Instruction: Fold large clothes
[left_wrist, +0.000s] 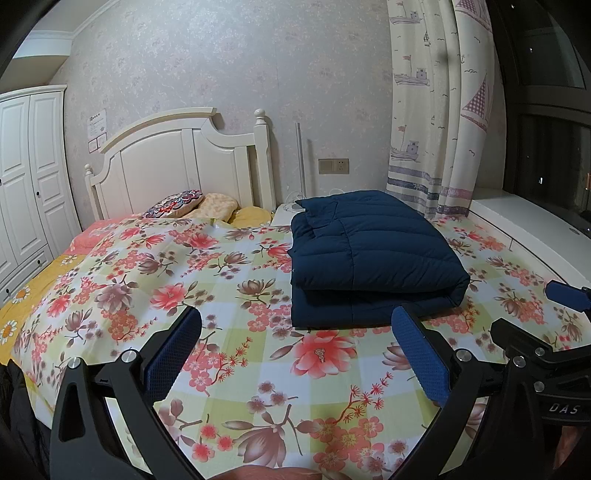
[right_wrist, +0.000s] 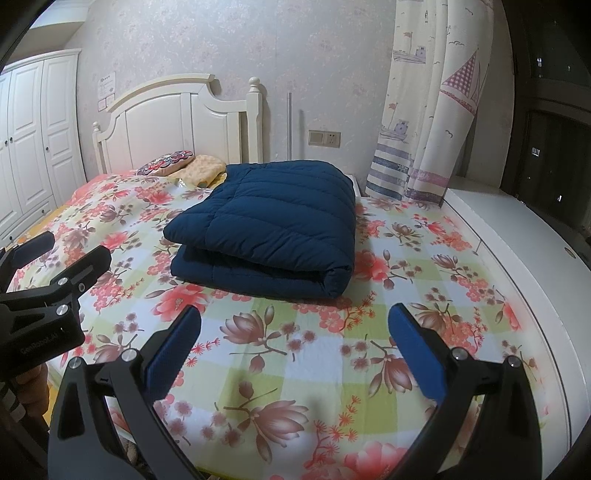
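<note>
One navy quilted coat (right_wrist: 269, 225) lies folded into a thick, doubled rectangle on my floral bedsheet (right_wrist: 317, 354), toward the far side of the bed, its rounded fold edge facing me. Neither claw touches it. My left gripper (left_wrist: 295, 354) hangs over the sheet just short of the coat's near edge, its blue-padded fingers (left_wrist: 173, 354) spread wide with nothing between them. My right gripper (right_wrist: 295, 350) is likewise wide open and empty, above bare sheet on the near side of the bundle. Beyond the coat I see two pillows (right_wrist: 184, 166) against a white headboard (right_wrist: 177, 122), a white wardrobe (right_wrist: 33, 133) off to the left, and a sailboat-print curtain (right_wrist: 436, 103) by the dark window on the right.
</note>
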